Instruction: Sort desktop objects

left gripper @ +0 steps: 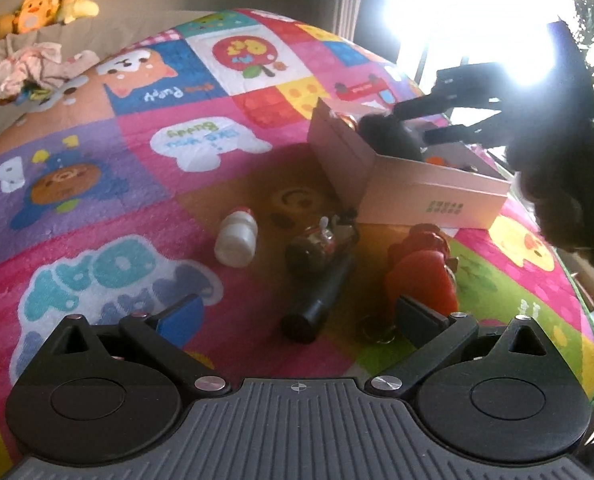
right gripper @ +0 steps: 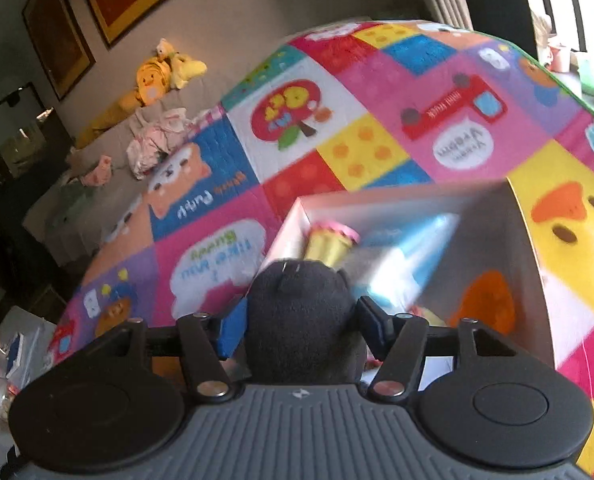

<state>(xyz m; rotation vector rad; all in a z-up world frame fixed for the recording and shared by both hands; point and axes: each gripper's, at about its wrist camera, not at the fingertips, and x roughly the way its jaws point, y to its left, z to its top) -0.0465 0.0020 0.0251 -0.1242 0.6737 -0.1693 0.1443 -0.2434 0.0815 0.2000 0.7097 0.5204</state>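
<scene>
My right gripper (right gripper: 301, 322) has its jaws clamped on a black plush toy (right gripper: 303, 320), lower centre of the right view, over the pink box (left gripper: 429, 196). Left gripper (left gripper: 297, 314) jaws wide, empty, above the mat (left gripper: 137, 152) w/ white bottle (left gripper: 235, 240), black cylinder (left gripper: 317, 304), red toy (left gripper: 421, 276) mid-frame.
</scene>
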